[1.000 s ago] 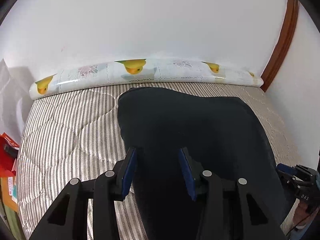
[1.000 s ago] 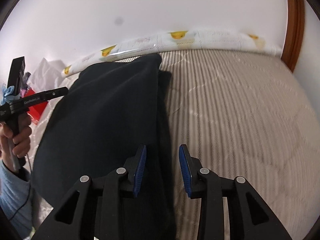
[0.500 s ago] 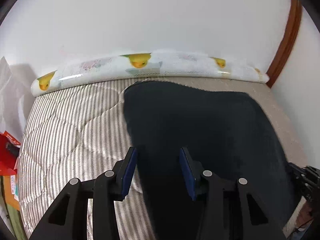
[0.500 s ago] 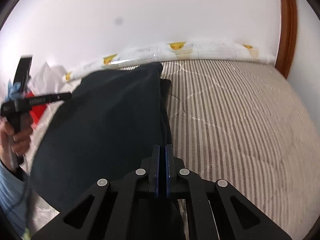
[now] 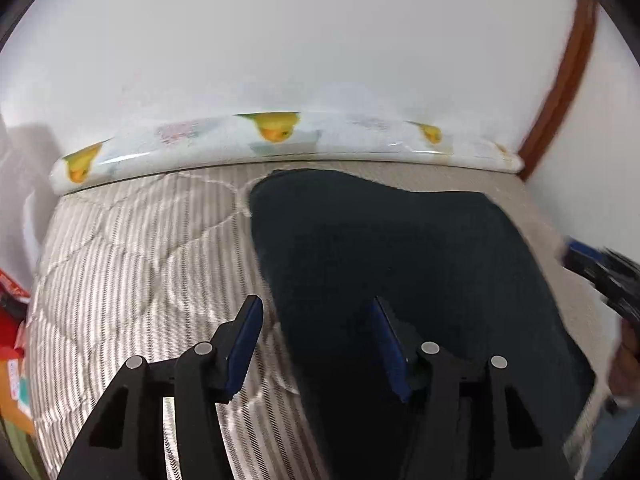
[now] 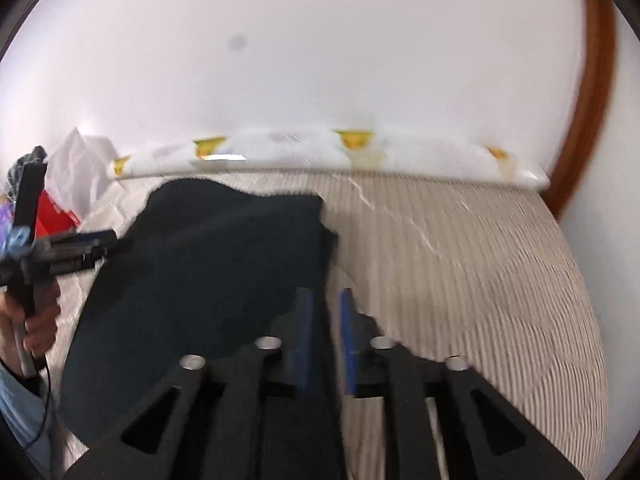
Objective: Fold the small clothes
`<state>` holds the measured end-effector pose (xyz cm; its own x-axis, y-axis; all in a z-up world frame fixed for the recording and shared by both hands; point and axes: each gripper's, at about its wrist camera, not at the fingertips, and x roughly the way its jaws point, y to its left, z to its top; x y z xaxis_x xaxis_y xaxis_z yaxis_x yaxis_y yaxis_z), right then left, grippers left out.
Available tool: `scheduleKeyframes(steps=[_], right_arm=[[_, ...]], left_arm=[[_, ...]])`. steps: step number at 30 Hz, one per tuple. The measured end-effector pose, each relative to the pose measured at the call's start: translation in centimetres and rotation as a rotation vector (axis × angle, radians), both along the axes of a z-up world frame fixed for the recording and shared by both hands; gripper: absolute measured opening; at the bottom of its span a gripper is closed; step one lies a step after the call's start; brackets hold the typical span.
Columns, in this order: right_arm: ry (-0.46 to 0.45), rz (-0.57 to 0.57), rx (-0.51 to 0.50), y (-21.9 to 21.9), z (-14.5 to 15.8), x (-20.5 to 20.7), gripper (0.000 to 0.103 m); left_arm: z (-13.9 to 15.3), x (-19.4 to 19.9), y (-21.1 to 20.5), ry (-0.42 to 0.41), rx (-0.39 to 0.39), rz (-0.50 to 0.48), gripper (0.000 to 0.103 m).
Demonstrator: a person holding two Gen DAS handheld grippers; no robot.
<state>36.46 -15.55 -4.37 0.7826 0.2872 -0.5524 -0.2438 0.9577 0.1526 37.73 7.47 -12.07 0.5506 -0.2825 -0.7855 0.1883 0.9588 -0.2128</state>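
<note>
Jaws of L gripper (image 5: 316, 344) stand apart, just been opening, straddling the left edge of one dark garment (image 5: 400, 264) without pinching; R gripper (image 6: 325, 340) just reopened, slightly parted over the garment's right edge; garment lies flat on striped mattress (image 6: 460, 264); only R view shows hand (image 6: 30, 320) holding L gripper; duck-print roll (image 5: 276, 140) farthest.

Our left gripper (image 5: 316, 344) points steeply down, its jaws apart and just widened, the blue pads (image 5: 246, 340) pressing nothing. Our right gripper (image 6: 325, 340) tilts down more gently; its jaws have just reopened to a narrow gap. At nine o'clock, our left hand (image 6: 34, 320) grips its handle.
</note>
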Motion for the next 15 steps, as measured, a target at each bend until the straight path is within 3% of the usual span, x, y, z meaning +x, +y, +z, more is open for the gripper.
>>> scheduleKeyframes(steps=[3,6,10,15], right_arm=[[0.009,0.007,0.012,1.7,0.3,2.4,0.042],[0.052,-0.006,0.003,3.2,-0.4,5.4,0.043],[0.088,-0.003,-0.038,3.8,-2.4,8.1,0.043],[0.114,0.045,0.043,2.7,-2.8,10.2,0.045]], left_arm=[[-0.3,-0.2,-0.9,0.022,-0.028,-0.085,0.054],[-0.9,-0.1,-1.9,0.002,0.010,-0.107,0.062],[-1.8,0.9,-1.9,-0.020,0.047,-0.055,0.067],[-3.1,4.2,0.3,-0.012,0.057,0.056,0.067]])
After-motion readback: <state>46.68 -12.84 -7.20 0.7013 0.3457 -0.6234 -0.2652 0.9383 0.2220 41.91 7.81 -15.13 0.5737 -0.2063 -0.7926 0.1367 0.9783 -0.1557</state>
